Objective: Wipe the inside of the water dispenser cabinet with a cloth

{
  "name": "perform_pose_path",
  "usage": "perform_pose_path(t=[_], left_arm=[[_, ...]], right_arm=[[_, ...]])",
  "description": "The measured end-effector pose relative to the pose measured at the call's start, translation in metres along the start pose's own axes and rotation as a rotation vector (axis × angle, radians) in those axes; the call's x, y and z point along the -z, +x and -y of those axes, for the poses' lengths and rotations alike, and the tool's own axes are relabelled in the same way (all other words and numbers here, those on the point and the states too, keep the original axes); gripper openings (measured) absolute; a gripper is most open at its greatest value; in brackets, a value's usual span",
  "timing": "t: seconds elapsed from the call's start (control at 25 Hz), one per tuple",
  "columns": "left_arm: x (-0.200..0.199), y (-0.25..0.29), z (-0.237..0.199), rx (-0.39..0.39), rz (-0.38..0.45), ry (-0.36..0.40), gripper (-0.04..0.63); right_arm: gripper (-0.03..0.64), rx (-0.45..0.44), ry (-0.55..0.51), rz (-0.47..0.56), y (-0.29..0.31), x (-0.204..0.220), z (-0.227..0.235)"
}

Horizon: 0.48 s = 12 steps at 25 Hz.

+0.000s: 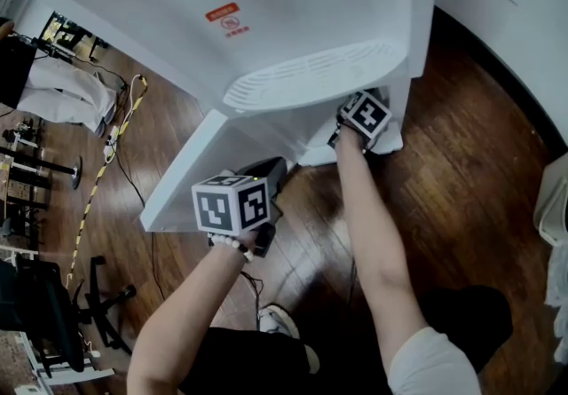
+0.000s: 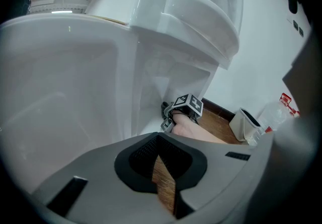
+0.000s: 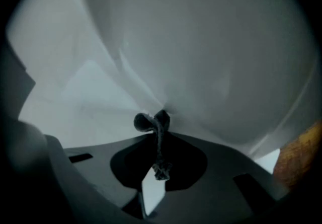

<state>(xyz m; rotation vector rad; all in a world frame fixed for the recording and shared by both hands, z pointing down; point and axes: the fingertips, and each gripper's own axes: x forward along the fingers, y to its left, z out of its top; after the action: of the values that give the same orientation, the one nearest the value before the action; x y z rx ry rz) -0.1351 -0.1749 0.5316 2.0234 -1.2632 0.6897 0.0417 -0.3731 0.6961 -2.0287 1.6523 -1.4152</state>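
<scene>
Two grippers: right gripper (image 3: 157, 123) clamps a white cloth (image 3: 201, 67) inside the white dispenser cabinet (image 2: 151, 79); left gripper (image 2: 160, 140), jaws nearly closed and empty, above wooden floor (image 1: 461, 189).

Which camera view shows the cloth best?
The right gripper view. The cloth fills most of the picture, its folds running to where the right gripper pinches it. The head view shows only a white corner under that gripper. In the left gripper view the cloth cannot be made out.
</scene>
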Motion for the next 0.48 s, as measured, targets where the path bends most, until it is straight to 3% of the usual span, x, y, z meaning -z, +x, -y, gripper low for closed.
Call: perform_pose_path(t=[0.16,0.32,0.48], left_arm=[[-0.002,0.001,0.001,-0.001,0.003,0.005,-0.012],[-0.002,0.0,0.002,-0.003,0.001,0.011,-0.012],[-0.003,0.0,0.0,-0.01,0.006,0.012,-0.012]], right_arm=[[0.04,-0.034,0.017,-0.031,-0.004,0.011,-0.004],[0.04,-0.064,-0.007,-0.152,-0.007,0.044,-0.011],[0.04,-0.192,-0.103,-0.303,-0.013,0.101,-0.05]])
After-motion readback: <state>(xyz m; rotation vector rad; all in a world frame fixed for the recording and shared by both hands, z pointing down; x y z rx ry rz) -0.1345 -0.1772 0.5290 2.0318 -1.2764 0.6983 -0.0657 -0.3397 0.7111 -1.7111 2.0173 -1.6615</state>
